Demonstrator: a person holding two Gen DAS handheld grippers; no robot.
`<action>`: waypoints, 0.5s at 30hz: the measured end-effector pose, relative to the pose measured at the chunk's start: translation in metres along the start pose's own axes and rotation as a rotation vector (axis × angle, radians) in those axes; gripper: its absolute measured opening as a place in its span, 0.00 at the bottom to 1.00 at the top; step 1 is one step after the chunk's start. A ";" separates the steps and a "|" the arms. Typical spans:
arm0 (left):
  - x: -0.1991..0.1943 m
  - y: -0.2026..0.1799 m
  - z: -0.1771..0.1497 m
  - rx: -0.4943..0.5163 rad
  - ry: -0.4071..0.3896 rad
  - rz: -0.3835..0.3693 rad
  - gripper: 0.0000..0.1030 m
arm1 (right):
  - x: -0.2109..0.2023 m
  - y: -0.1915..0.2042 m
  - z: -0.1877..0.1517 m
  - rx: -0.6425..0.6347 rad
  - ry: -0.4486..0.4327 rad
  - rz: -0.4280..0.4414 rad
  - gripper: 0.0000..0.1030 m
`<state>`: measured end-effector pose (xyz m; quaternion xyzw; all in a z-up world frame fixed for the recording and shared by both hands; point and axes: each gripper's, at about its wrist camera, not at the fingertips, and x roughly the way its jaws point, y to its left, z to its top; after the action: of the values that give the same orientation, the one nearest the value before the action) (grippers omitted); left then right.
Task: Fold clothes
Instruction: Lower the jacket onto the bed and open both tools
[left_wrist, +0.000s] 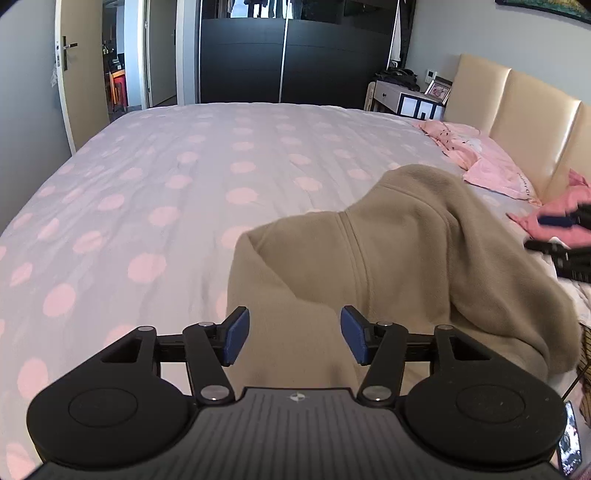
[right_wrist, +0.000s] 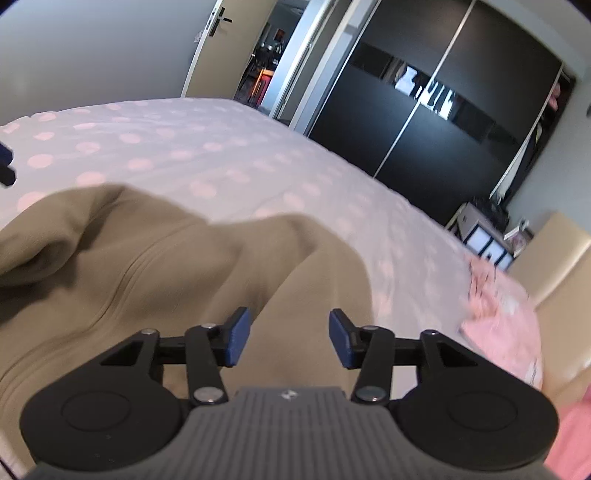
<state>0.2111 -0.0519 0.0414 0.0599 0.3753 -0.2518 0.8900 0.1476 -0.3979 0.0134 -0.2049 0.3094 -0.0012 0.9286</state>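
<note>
A tan fleece garment (left_wrist: 399, 251) with a centre seam lies bunched on the polka-dot bed cover (left_wrist: 166, 184), toward the headboard side. My left gripper (left_wrist: 294, 334) hovers over its near edge, open, nothing between the blue pads. In the right wrist view the same tan fleece (right_wrist: 166, 258) spreads under my right gripper (right_wrist: 290, 338), which is also open and holds nothing. The right gripper (left_wrist: 565, 232) shows at the far right edge of the left wrist view, blurred. Pink clothes (left_wrist: 476, 155) lie near the headboard.
A cream padded headboard (left_wrist: 524, 118) runs along the right. A dark sliding wardrobe (left_wrist: 288, 59) stands beyond the bed, with a small nightstand (left_wrist: 402, 96) beside it. An open door (left_wrist: 81, 74) is at the far left. A pink pillow (right_wrist: 506, 321) sits right of the fleece.
</note>
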 end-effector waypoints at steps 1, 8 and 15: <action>-0.005 0.000 -0.006 -0.005 0.000 0.001 0.57 | -0.006 0.003 -0.010 0.006 0.011 0.002 0.51; -0.019 -0.001 -0.049 -0.024 0.032 0.000 0.62 | -0.038 -0.009 -0.079 0.149 0.105 -0.025 0.59; -0.017 -0.004 -0.089 -0.020 0.085 0.052 0.63 | -0.064 -0.027 -0.140 0.319 0.194 -0.050 0.59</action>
<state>0.1422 -0.0224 -0.0091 0.0713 0.4137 -0.2218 0.8801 0.0186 -0.4679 -0.0414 -0.0618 0.3882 -0.0932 0.9148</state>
